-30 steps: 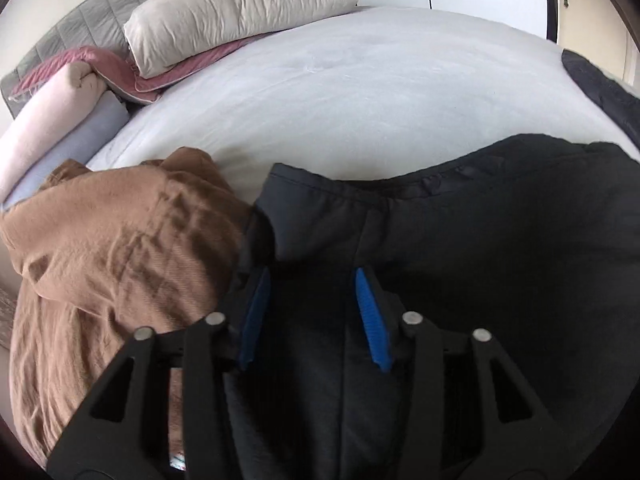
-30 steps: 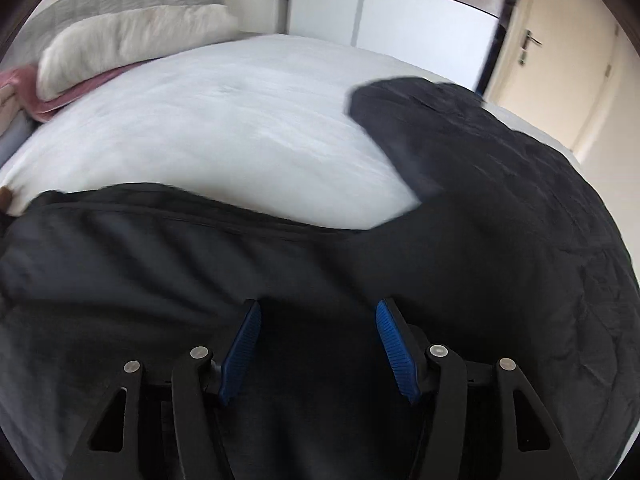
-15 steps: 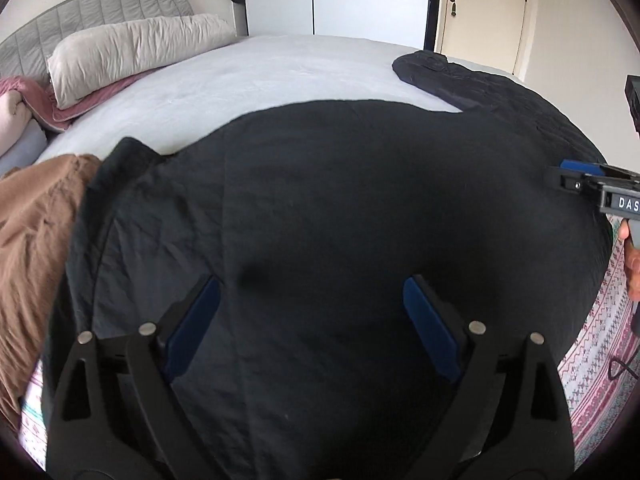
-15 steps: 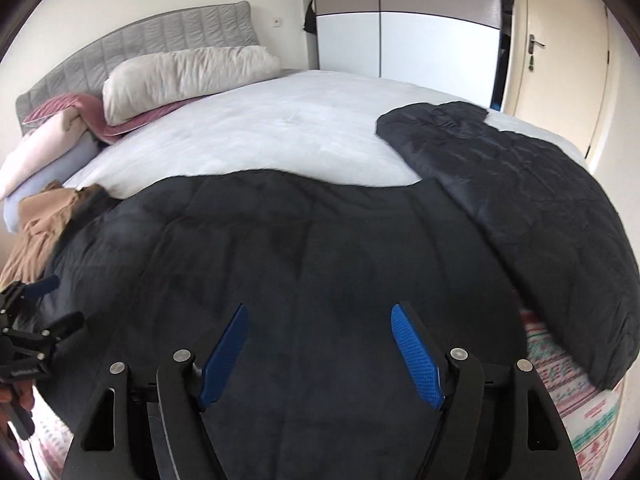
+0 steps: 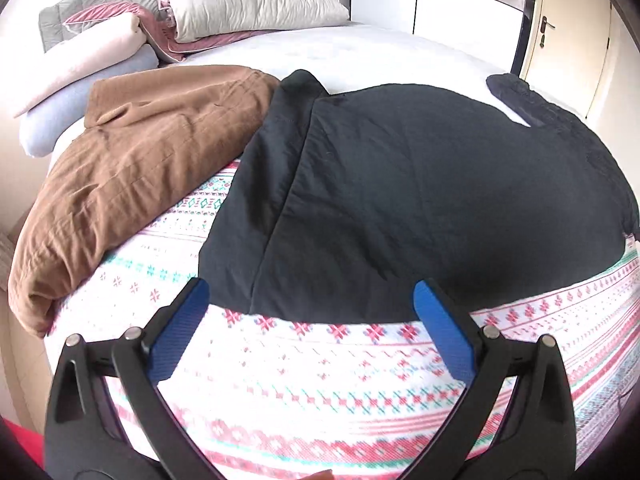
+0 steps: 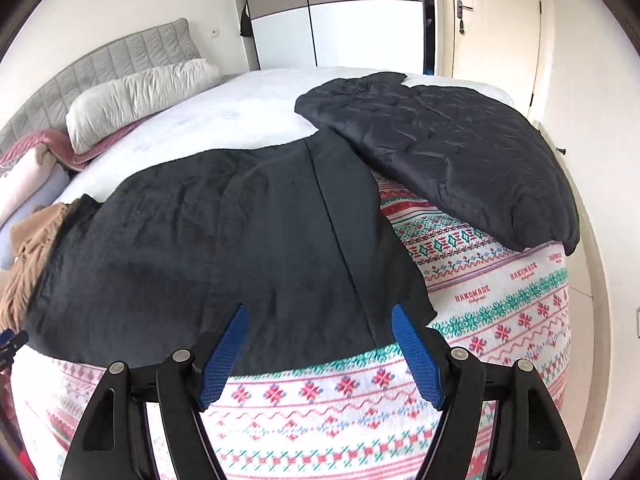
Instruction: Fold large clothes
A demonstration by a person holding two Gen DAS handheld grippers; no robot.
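A large black garment point(image 5: 420, 192) lies spread flat on the patterned blanket point(image 5: 320, 392) at the bed's near edge; it also shows in the right wrist view point(image 6: 240, 240). My left gripper point(image 5: 312, 320) is open and empty, held just back from the garment's near hem. My right gripper point(image 6: 320, 340) is open and empty, above the near hem by the garment's right corner.
A brown garment point(image 5: 132, 160) lies crumpled to the left, touching the black one. A black quilted jacket point(image 6: 460, 156) lies at the right, overlapping its far corner. Pillows point(image 5: 248, 4) and a grey headboard point(image 6: 120, 56) are at the far end. A wardrobe point(image 6: 352, 12) and door point(image 6: 496, 20) stand behind.
Both grippers have let go of the black garment and pulled back from the bed. The garment now lies flat, and the patterned blanket's edge has come into view.
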